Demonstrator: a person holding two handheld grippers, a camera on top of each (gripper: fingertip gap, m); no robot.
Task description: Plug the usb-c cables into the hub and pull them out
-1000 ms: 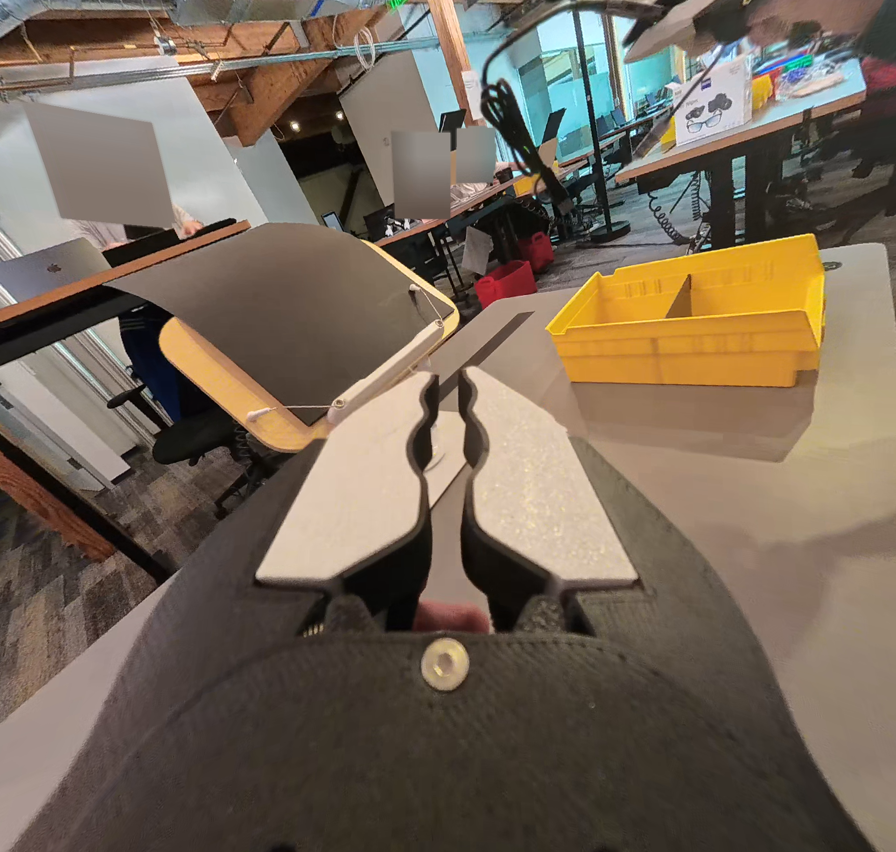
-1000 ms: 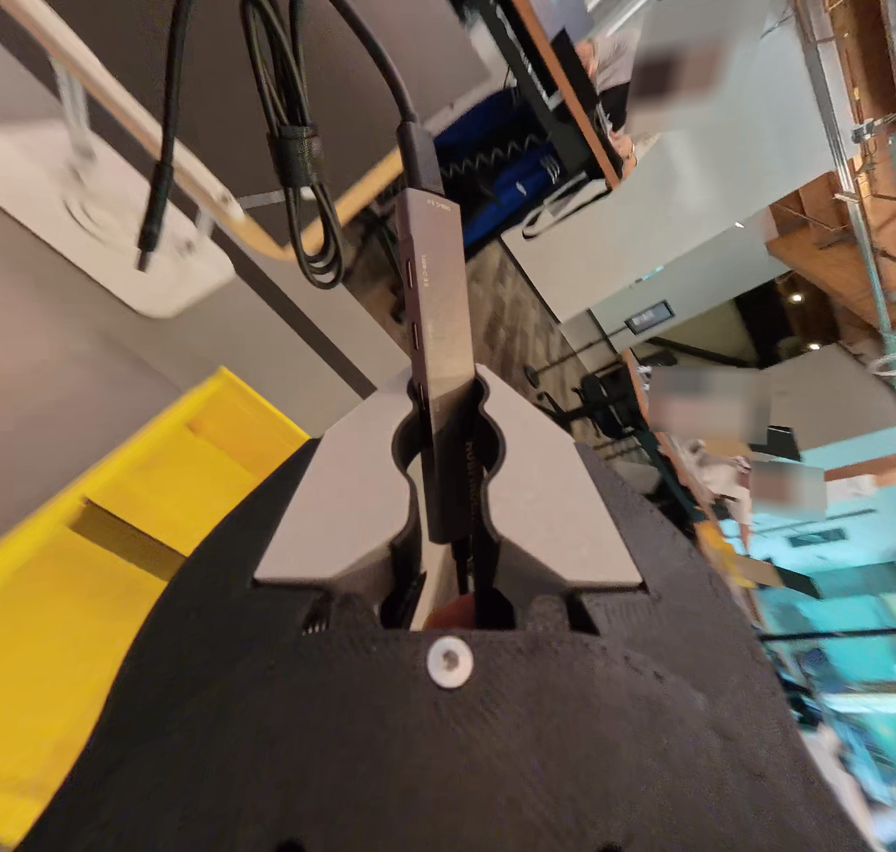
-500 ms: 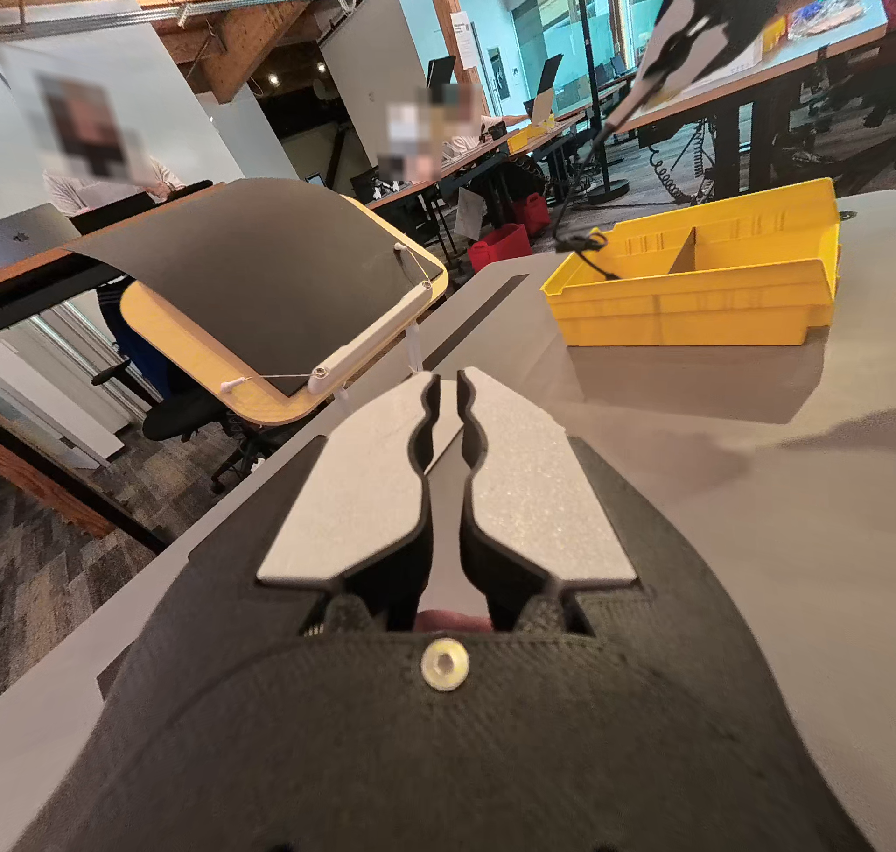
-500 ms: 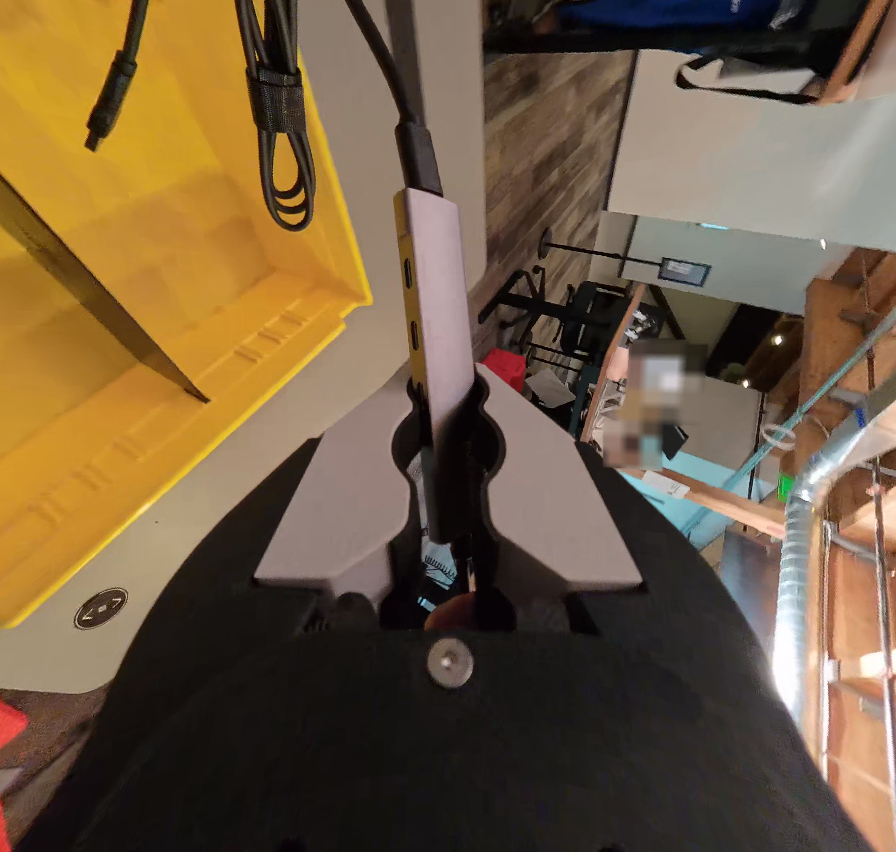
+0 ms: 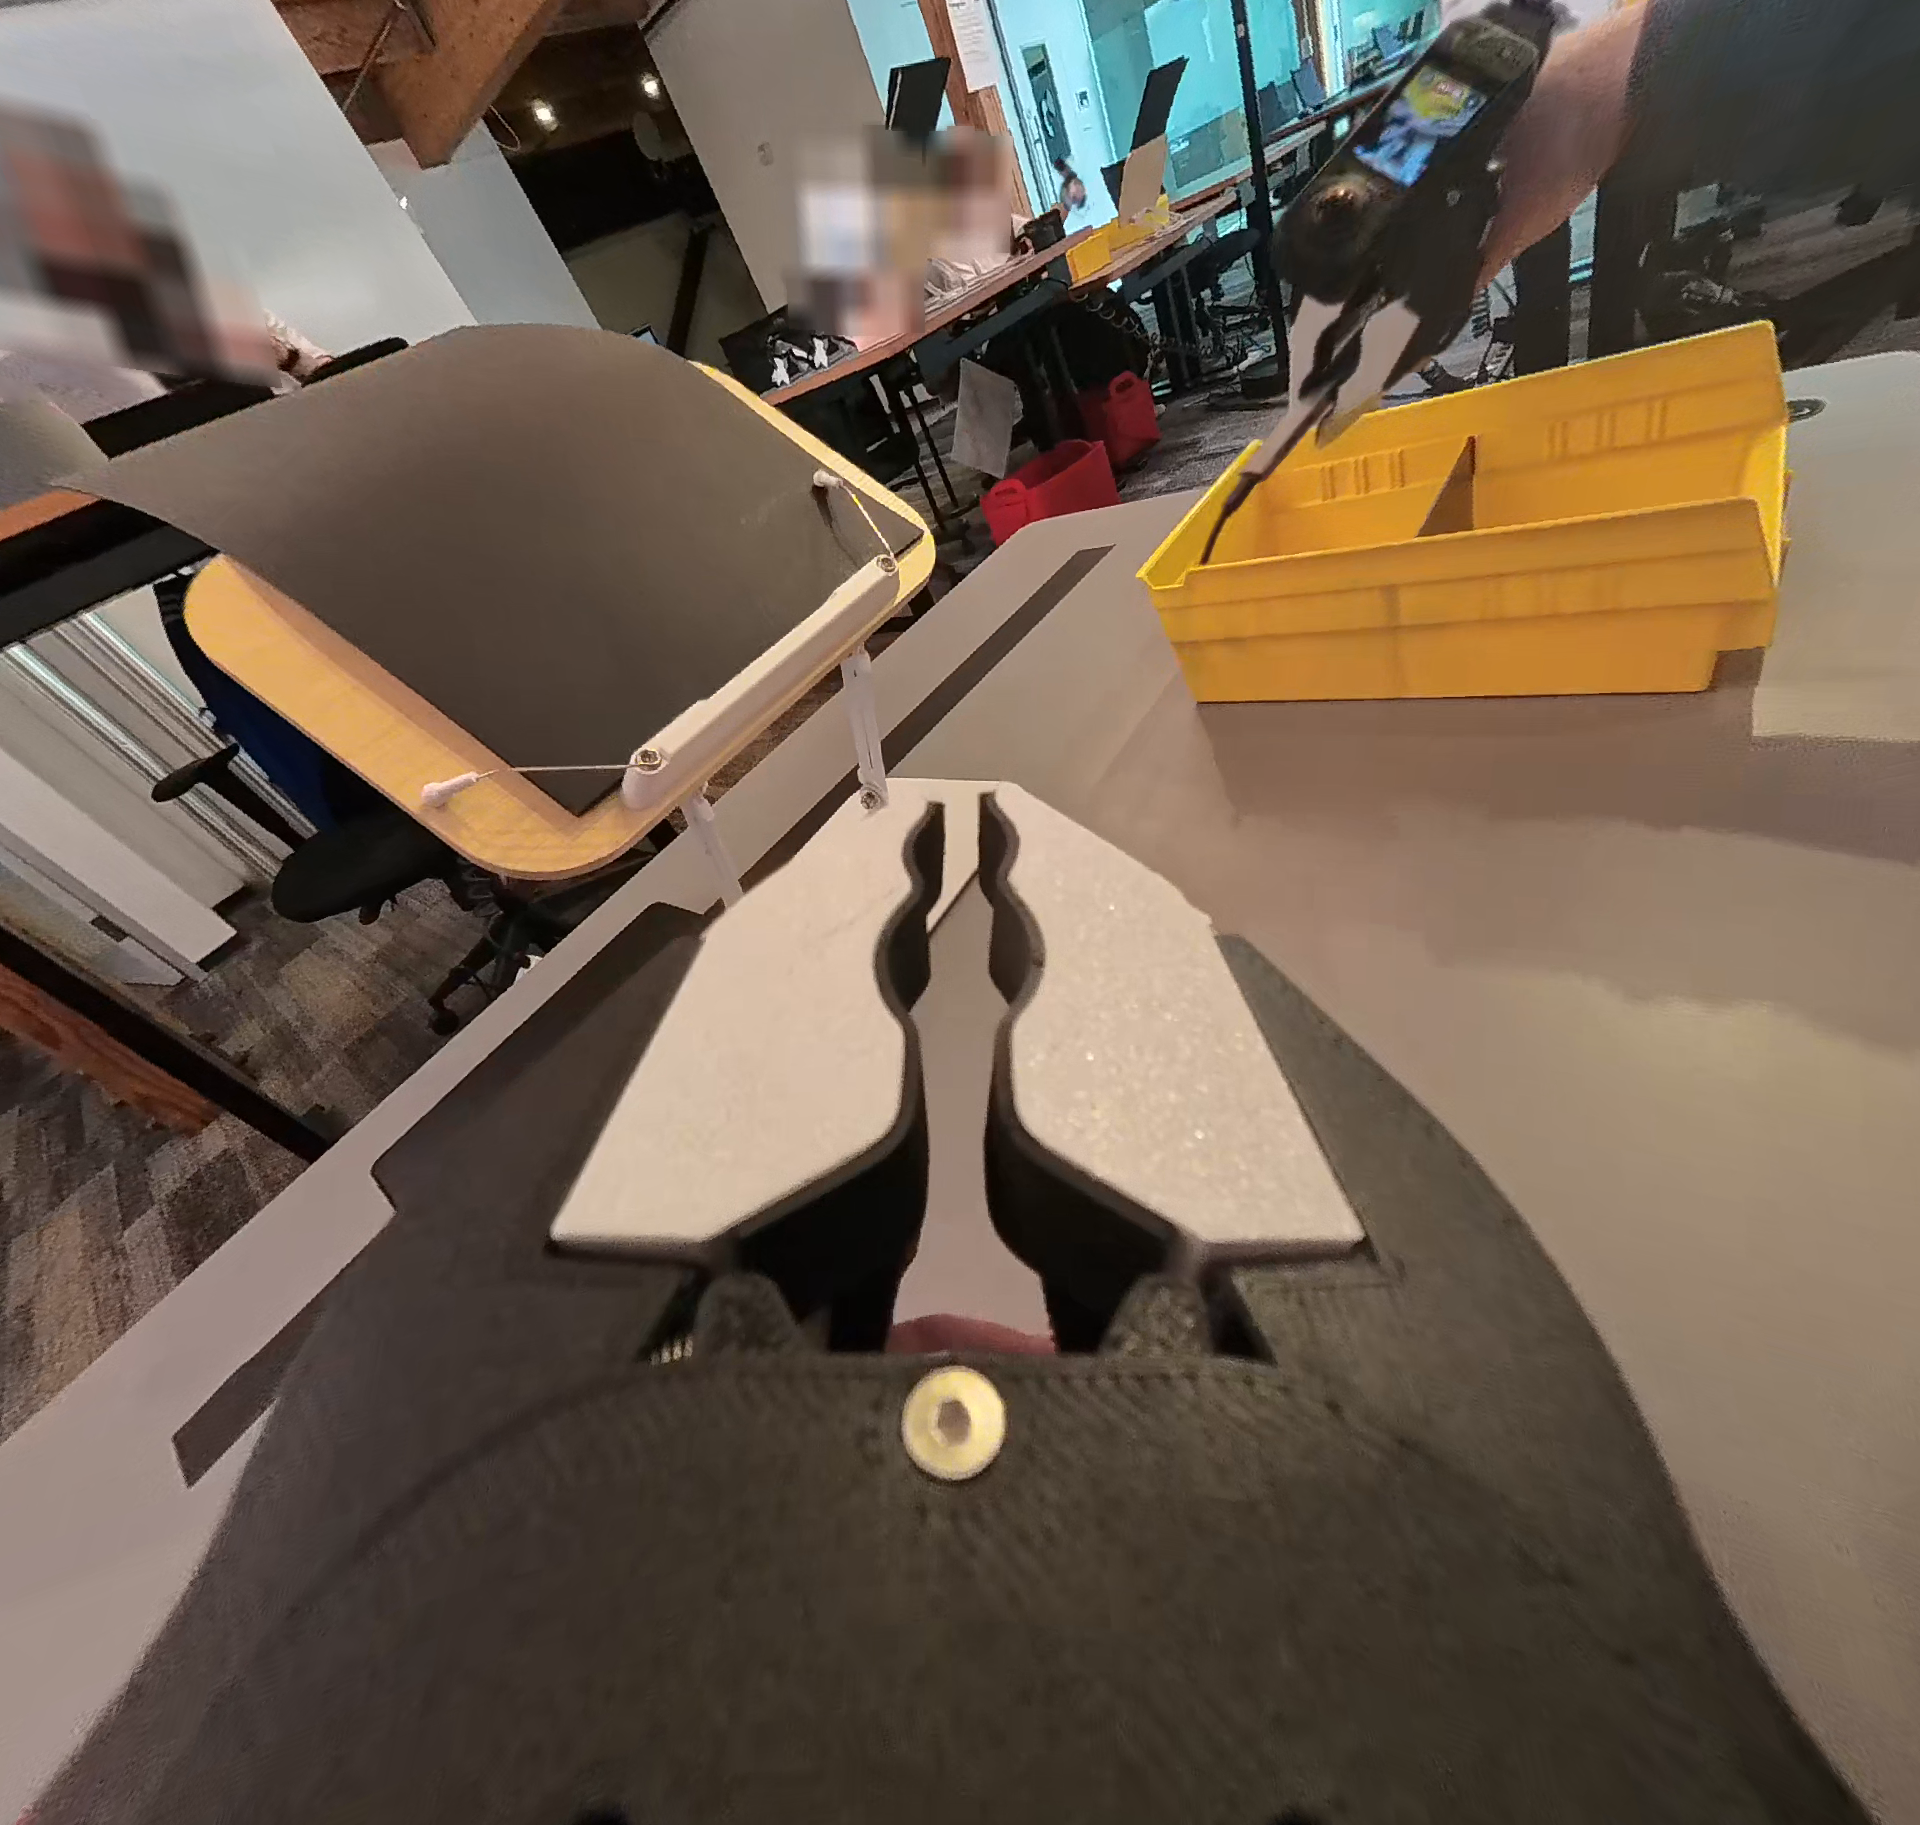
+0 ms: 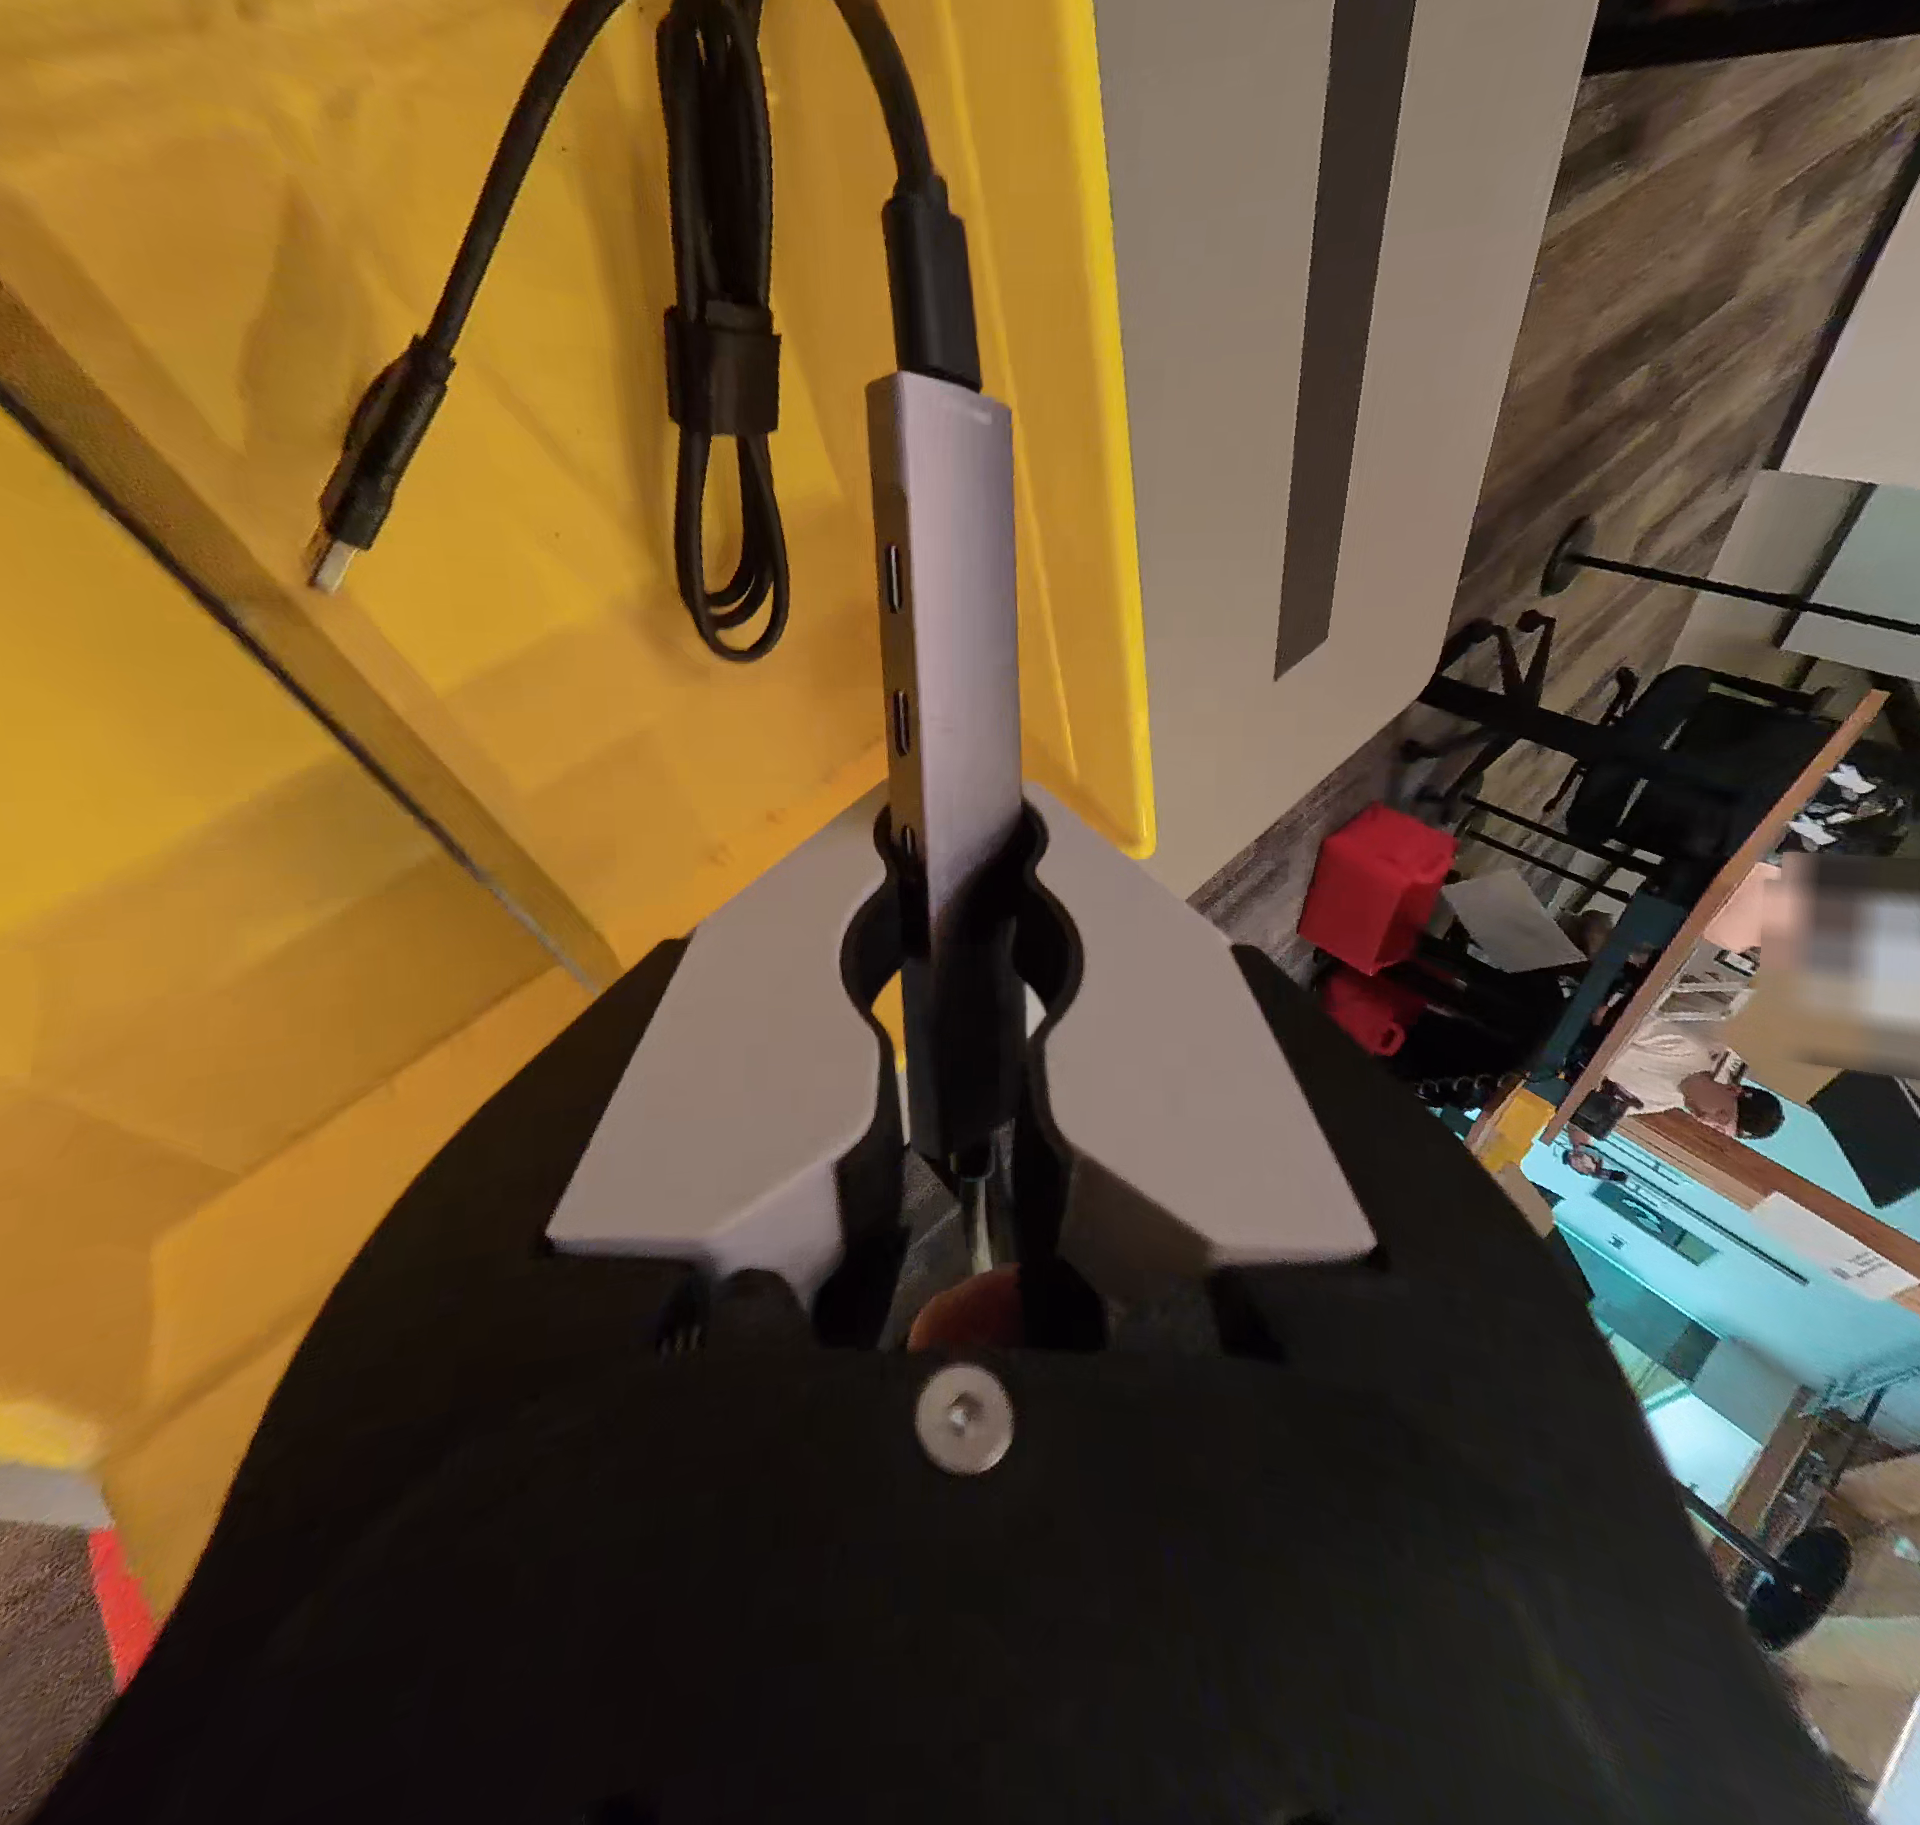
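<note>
My right gripper [image 6: 961, 819] is shut on a slim grey hub [image 6: 951, 632] and points it down into the left compartment of the yellow bin [image 6: 260, 840]. The hub's black cable [image 6: 727, 352] is bundled with a strap, and its free plug [image 6: 353, 518] hangs just over the bin floor. Side ports on the hub are empty. In the left wrist view the right gripper [image 5: 1351, 362] hovers over the bin [image 5: 1455, 612], with the hub [image 5: 1262, 466] dipping inside. My left gripper [image 5: 961, 814] is shut and empty, low over the grey table [image 5: 1507, 944].
A dark divider [image 5: 1449, 502] splits the bin. A curved black sheet on a wooden board [image 5: 499, 570] stands on a white stand at the table's left edge. Red bins [image 5: 1049, 502] sit on the floor beyond. People sit at desks behind. The tips of one gripper are about 50 cm away from the tips of the other.
My right gripper has swung down with the hub from high above the table to inside the yellow bin. The left gripper stays shut and has shifted only slightly.
</note>
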